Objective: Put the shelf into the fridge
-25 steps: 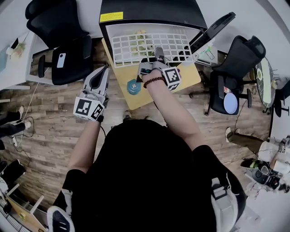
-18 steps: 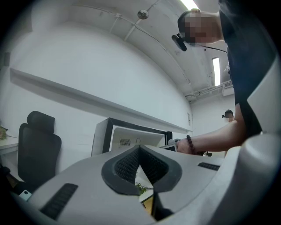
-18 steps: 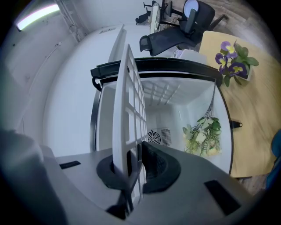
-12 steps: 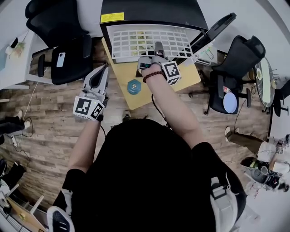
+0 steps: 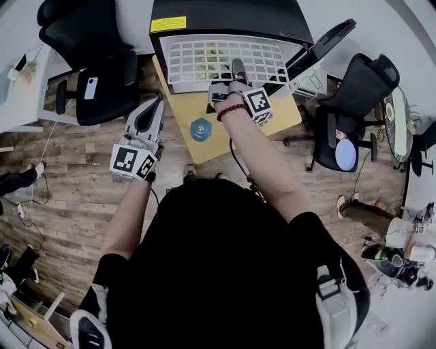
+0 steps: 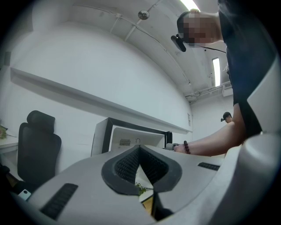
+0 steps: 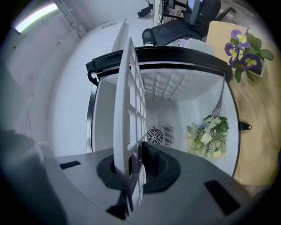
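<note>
The right gripper is clamped on the near edge of the white grid shelf, with one bar of the grid pinched between its pads (the right gripper view shows the shelf edge-on between the jaws). The shelf lies across the open mouth of the fridge, and I judge it partly inside, with the door swung out to the right. The left gripper hangs over the floor to the left, well apart from the fridge, its jaws together on nothing.

The main risk is the single grip point. Held only at the middle of its near edge, the shelf could twist, so one side misses its ledge and it wedges askew. A sprig of flowers lies inside the fridge, and a sagging far edge might snag it. Pushing hard against a jam could also make the pads slip off the bar.
</note>
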